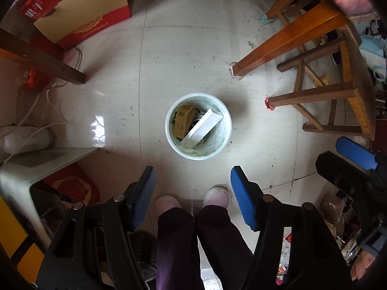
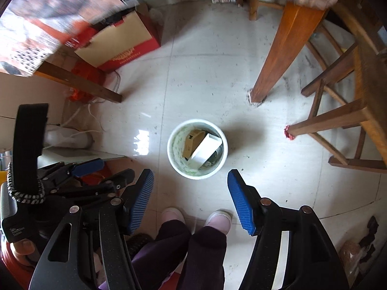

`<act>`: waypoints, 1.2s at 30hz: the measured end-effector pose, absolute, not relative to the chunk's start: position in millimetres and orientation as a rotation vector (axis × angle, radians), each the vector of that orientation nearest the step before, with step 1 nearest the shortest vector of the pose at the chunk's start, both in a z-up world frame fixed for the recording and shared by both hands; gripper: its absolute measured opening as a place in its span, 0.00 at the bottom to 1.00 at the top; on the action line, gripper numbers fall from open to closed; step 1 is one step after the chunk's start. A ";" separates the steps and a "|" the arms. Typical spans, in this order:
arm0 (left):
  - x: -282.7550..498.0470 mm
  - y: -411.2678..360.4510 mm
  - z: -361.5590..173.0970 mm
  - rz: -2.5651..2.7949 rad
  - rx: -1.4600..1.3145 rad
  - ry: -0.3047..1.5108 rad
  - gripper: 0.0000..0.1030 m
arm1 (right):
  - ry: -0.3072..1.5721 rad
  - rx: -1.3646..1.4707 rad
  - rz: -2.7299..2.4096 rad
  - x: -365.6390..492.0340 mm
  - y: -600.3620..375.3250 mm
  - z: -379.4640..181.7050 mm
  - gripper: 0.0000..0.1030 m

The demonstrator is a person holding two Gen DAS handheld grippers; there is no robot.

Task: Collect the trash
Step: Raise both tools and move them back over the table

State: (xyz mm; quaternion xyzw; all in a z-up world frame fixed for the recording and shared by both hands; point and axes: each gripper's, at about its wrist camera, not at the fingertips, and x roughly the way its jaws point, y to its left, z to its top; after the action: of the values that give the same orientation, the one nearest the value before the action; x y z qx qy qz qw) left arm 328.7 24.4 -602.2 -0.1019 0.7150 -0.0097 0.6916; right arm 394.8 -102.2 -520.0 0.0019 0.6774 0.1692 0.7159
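While both tools hang above the tiled floor (image 1: pixel 193 48), your bin (image 1: pixel 198 126) stands between them, holding a white box (image 1: pixel 202 127) and a brown carton (image 1: pixel 184 121) (both light, stiff card; I'd take them by an edge). Left gripper (image 1: pixel 193 195) and right gripper (image 2: pixel 191 199) gape apart, empty. One red scrap (image 1: pixel 269 103) touches the stool leg (image 1: pixel 312 95): crumpled, pinch-soft.

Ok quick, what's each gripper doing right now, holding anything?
Left gripper: open, nothing between the jaws, hanging above the trash bin.
Right gripper: open, empty too, above the same bin.
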 end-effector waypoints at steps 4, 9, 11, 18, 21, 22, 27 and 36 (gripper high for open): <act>325.4 35.7 -535.0 -0.010 -0.224 1.531 0.61 | 1.448 0.015 0.367 389.9 -97.7 -465.8 0.58; 314.2 51.4 -448.4 -0.004 -0.235 1.438 0.61 | 1.382 0.016 0.367 378.5 -86.4 -397.3 0.58; 308.8 56.3 -414.3 -0.004 -0.239 1.398 0.61 | 1.350 0.019 0.371 372.8 -81.8 -368.9 0.58; 279.5 77.0 -291.0 -0.018 -0.236 1.224 0.61 | 1.186 0.023 0.376 339.6 -72.1 -260.3 0.58; 264.3 85.8 -242.7 -0.029 -0.219 1.140 0.61 | 1.113 0.049 0.374 325.6 -72.7 -218.0 0.58; 258.4 87.4 -226.2 -0.035 -0.216 1.108 0.61 | 1.085 0.057 0.377 321.5 -72.9 -203.9 0.58; 233.2 94.1 -161.0 -0.050 -0.221 0.970 0.61 | 0.928 0.063 0.369 302.3 -71.4 -140.1 0.58; 211.2 104.0 -78.7 -0.036 -0.194 0.751 0.64 | 0.670 0.058 0.346 282.5 -76.1 -62.4 0.75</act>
State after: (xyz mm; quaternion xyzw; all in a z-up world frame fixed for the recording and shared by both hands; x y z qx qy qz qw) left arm 211.2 104.0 -78.7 -0.0948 0.3663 -0.0174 0.9255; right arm 282.5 -76.1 -62.4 0.0281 0.3270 0.1687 0.9294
